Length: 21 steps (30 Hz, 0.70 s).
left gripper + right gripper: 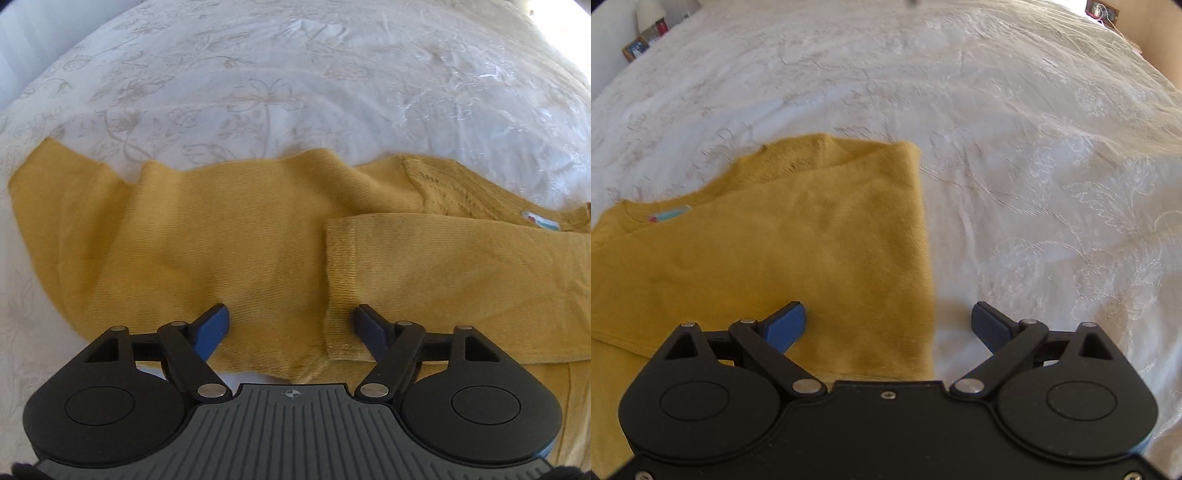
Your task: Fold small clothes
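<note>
Jaws of the left gripper (291, 321) are spread wide, nothing held; the blue pads (214, 328) hang just over the mustard knit sweater (207, 236). In the left wrist view the sweater is laid flat across the near part of the bed (258, 74), running from the left edge of the frame to the right. One sleeve (443, 273) is seen folded in over the body, its ribbed cuff (340, 280) lying between the two pads, nearer the right one. An open-knit patterned panel (450, 184) and a small neck label (539, 221) are seen at the far right. A white bedspread with a pale floral print covers the rest of the bed.

Jaws of the right gripper (890, 321) are likewise wide apart and grip nothing. In the right wrist view the left pad (786, 325) is over the sweater (775, 258), the right pad (990, 325) over bare bedspread (1034, 184); the folded side edge of the sweater runs between them. The neck label (668, 214) is seen at the left. Small items, too blurred to name, are visible beyond the far left corner of the bed.
</note>
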Tool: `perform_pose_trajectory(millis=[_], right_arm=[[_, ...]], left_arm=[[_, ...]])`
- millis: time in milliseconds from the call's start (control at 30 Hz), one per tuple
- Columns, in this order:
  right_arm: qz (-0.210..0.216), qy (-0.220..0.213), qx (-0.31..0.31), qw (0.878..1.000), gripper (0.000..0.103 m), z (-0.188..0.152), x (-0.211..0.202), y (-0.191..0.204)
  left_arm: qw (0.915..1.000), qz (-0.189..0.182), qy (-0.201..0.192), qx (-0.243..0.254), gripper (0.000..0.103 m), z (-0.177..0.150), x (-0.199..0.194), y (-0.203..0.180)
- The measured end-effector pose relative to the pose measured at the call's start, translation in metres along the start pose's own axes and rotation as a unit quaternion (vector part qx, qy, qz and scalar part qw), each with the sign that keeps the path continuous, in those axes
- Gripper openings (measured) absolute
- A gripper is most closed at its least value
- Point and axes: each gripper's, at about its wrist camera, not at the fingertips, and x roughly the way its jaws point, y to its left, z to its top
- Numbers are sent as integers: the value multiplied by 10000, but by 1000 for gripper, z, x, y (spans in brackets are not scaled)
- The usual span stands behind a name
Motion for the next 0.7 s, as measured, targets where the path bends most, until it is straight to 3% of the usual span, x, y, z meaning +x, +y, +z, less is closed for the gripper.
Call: perform_pose_trajectory(millis=[133,400,567,700], right_arm=[[-60,-62,338,9994,98,-3,-13,-15],[543,-409,138,9976,102,-30,-74,2],[927,-299,-118,9952,102,-62,-94,27],[1114,-89,-419,9929,102,-93,-103,42]], left_arm=[[9999,39,7,-126,79,-3,-9,10],[9987,-330,60,-397,82,-27,-42,30],[9982,-424,63,-419,92,-58,-68,35],[9980,-504,102,-374,92,-83,-85,38]])
